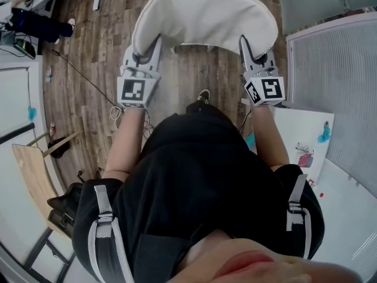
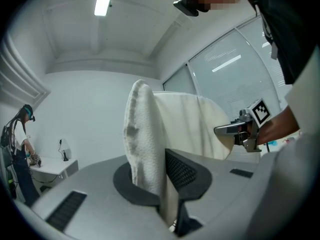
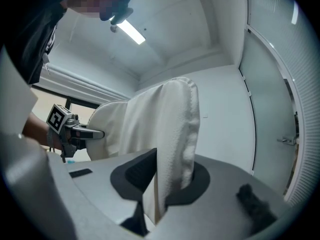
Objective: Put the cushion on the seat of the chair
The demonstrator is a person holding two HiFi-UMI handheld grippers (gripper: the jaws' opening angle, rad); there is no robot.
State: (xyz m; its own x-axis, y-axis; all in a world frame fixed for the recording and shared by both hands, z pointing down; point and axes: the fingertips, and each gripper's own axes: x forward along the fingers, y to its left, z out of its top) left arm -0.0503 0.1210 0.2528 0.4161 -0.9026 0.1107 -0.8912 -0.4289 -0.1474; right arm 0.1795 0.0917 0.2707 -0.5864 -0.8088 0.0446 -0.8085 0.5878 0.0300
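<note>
Because my jaws are pinched tight on opposite side edges of the cushion [image 1: 203,13], it hangs spread between my left gripper [image 1: 152,47] and right gripper [image 1: 246,49], above the wooden floor [image 1: 100,46]. I judge this two-edge hold keeps the soft pad flat for laying down. No chair seat is in view.

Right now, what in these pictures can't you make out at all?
- Chair: not surely in any view. In the head view the cushion covers the floor ahead, and the top edge cuts off the rest.
- Tips of the left tool and right tool: buried in the cushion's edge in the head view.
- Bystander, left gripper view: too small, at the dark rim.
- Coloured marks on the white sheet, head view: too small to name.
</note>
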